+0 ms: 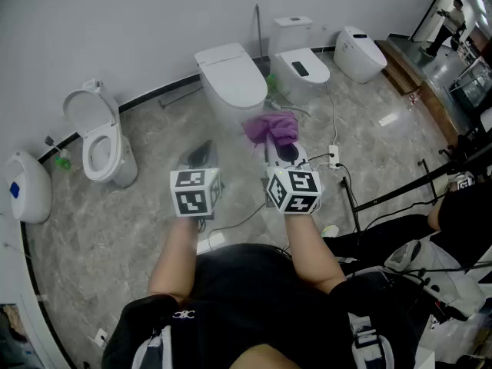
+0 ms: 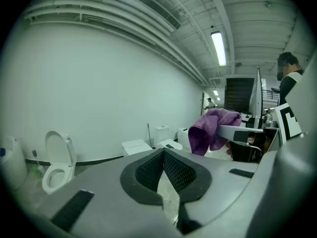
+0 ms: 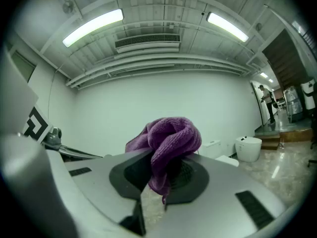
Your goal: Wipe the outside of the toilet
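Note:
A white toilet [image 1: 231, 77] with its lid down stands against the wall, straight ahead of me. My right gripper [image 1: 281, 149] is shut on a bunched purple cloth [image 1: 271, 127], held in the air just before the toilet's front. In the right gripper view the cloth [image 3: 169, 138] bulges up out of that gripper [image 3: 166, 163]. My left gripper [image 1: 201, 155] hovers beside it to the left, shut with nothing in it; its pads [image 2: 151, 168] meet at the tip. The left gripper view shows the cloth [image 2: 211, 130] off to the right and the toilet [image 2: 136, 146] beyond.
An open-lid toilet [image 1: 101, 140] stands at the left, with a white wall fixture [image 1: 27, 187] further left. Two more toilets [image 1: 301, 64] [image 1: 360, 52] stand to the right. Cables and a power strip [image 1: 334, 157] lie on the marble floor. Black stand legs [image 1: 400, 191] cross the right side.

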`<state>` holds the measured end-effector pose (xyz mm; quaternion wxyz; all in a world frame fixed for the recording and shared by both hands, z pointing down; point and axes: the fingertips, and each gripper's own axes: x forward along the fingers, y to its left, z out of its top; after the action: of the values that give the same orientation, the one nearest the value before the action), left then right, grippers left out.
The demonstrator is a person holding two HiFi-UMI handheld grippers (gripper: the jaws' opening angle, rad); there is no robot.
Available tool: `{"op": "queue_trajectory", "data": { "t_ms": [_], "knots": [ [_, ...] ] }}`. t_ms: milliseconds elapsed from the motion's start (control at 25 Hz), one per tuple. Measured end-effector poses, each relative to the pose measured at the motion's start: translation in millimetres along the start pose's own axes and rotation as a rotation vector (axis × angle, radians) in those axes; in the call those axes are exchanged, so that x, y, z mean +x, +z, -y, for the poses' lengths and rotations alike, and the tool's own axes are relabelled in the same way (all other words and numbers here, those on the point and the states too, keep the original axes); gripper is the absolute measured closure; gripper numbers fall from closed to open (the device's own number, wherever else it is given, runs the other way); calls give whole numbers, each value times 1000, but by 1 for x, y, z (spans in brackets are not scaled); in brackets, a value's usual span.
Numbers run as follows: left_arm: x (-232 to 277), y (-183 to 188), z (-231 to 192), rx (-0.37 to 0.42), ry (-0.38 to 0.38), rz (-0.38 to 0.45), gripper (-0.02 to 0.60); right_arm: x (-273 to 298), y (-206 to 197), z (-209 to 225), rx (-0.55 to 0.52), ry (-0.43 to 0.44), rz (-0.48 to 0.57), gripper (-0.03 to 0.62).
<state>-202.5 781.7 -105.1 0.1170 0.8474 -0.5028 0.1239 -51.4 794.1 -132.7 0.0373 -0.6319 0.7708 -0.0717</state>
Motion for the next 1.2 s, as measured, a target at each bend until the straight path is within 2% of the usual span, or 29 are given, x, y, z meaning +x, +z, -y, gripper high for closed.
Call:
{"op": "queue_trajectory", "data": {
  "t_ms": [320, 880, 1080, 1200],
  "knots": [
    [-4, -2, -17, 3, -6, -15, 572, 6, 2, -10, 19, -34, 19, 532],
    [16, -14, -42, 8, -51, -67, 572, 30, -13, -29, 14, -59, -7, 531],
    [51, -8, -32, 10, -52, -76, 572, 48, -16, -4, 12, -41, -14, 531],
    [80, 1, -14, -40, -83, -74, 572, 59, -14, 22, 4, -32, -17, 531]
  ]
}}
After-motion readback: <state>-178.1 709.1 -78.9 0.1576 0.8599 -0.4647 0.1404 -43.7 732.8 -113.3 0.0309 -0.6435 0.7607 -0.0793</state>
